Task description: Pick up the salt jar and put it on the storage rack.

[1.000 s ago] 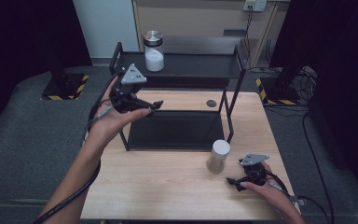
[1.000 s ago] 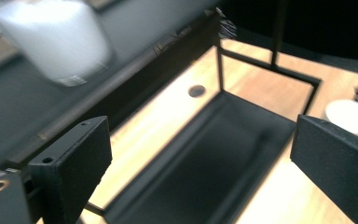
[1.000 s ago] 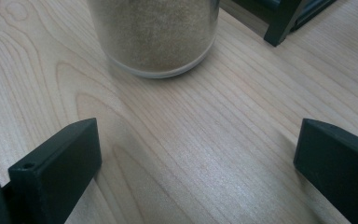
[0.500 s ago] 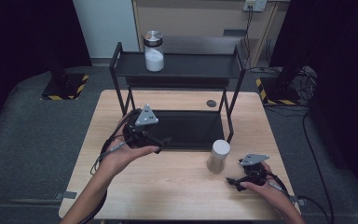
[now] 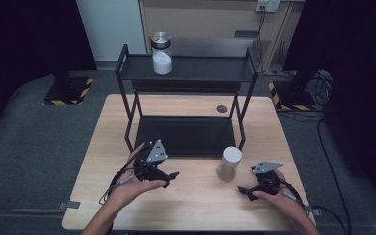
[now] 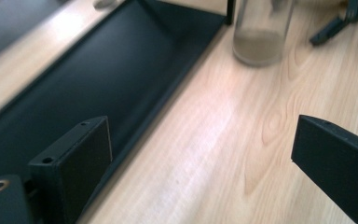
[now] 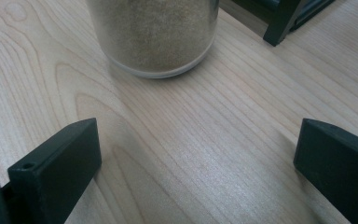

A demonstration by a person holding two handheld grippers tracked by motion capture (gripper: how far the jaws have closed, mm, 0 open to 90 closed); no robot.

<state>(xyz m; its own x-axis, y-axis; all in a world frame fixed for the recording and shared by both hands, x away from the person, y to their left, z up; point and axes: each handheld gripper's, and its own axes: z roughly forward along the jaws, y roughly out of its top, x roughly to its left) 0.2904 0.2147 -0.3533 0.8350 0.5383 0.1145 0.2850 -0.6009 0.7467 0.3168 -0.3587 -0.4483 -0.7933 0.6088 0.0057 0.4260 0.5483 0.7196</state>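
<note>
A light wooden table takes up the middle of the high view, standing on grey carpet with dark curtains to either side. On its far half stands a black two-tier metal rack, its upper shelf raised on thin legs and its lower shelf a flat dark tray lying on the tabletop. On the upper shelf, toward its left end, stands a glass jar with a metal lid, about half full of white powder. A second jar with a pale lid stands on the bare wood just in front of the rack's right front leg; the gripper views show its glass wall and a sandy, beige filling. A small dark round disc sits in the wood behind the lower shelf. The left gripper is held low over the table just in front of the tray's front edge, left of the beige jar and well apart from it; in the left gripper view its jaws stand wide apart with nothing between them, one jaw over the tray's edge and the other over wood. The right gripper is held by the person's right hand near the table's front right, just beside the beige jar and not touching it; in the right gripper view its jaws also stand wide apart and empty, with the jar's base straight ahead of them. A cable trails from the left gripper toward the table's front edge.
</note>
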